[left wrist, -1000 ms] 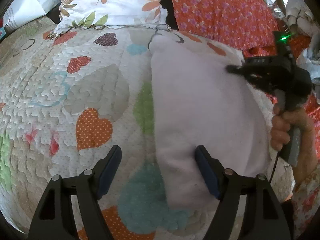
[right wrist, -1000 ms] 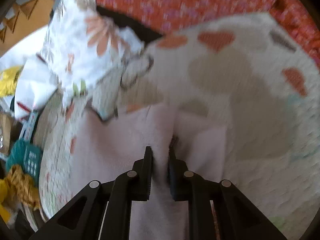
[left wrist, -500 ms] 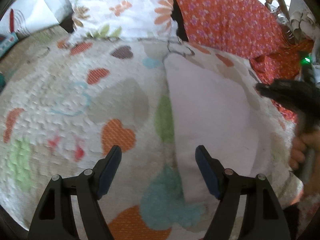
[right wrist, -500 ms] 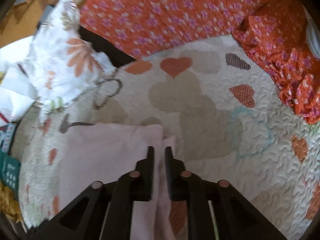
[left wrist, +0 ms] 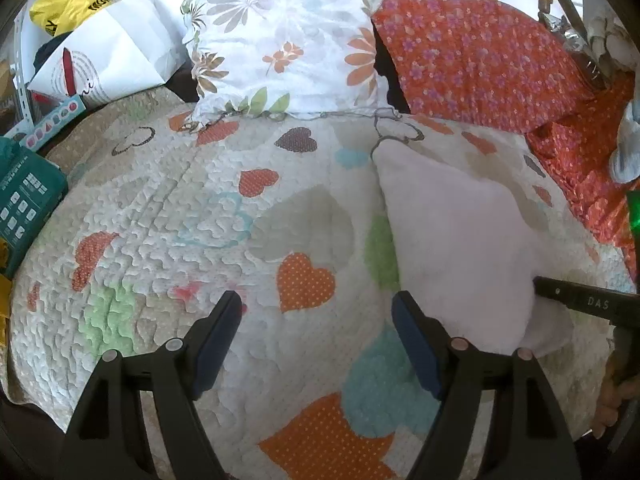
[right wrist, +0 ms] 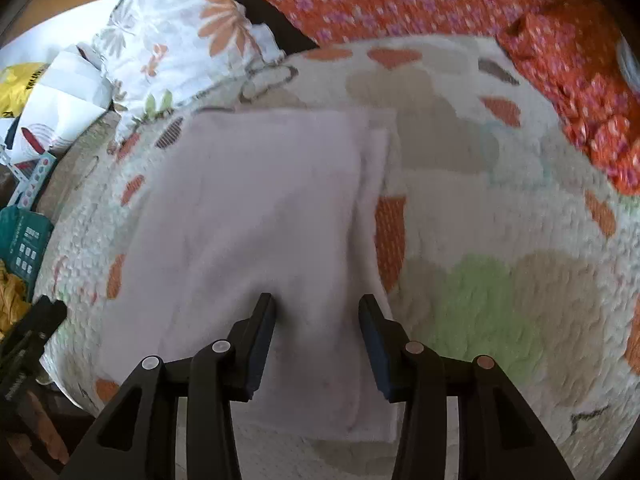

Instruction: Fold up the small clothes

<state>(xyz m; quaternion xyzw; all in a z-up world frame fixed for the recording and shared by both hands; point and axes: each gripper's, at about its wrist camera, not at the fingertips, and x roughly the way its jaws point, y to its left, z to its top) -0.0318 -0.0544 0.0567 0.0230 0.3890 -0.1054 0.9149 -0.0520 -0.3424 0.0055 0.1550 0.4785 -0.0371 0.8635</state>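
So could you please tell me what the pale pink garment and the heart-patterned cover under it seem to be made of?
The pale pink garment looks like soft fleece or brushed knit: matte, slightly fuzzy, with rounded folds, though blur leaves the weave unclear. The heart-patterned cover appears to be quilted cotton-like fabric: puckered wavy stitching and dotted printed hearts.

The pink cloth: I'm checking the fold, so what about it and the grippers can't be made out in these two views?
- Pink cloth, right wrist view: motion blur hides whether the edges line up.
- Cloth's near corner, left wrist view: the left gripper covers it.
- Right gripper, left wrist view: cut off by the right edge.
- Cloth's near end, right wrist view: the fingers cover part of it.
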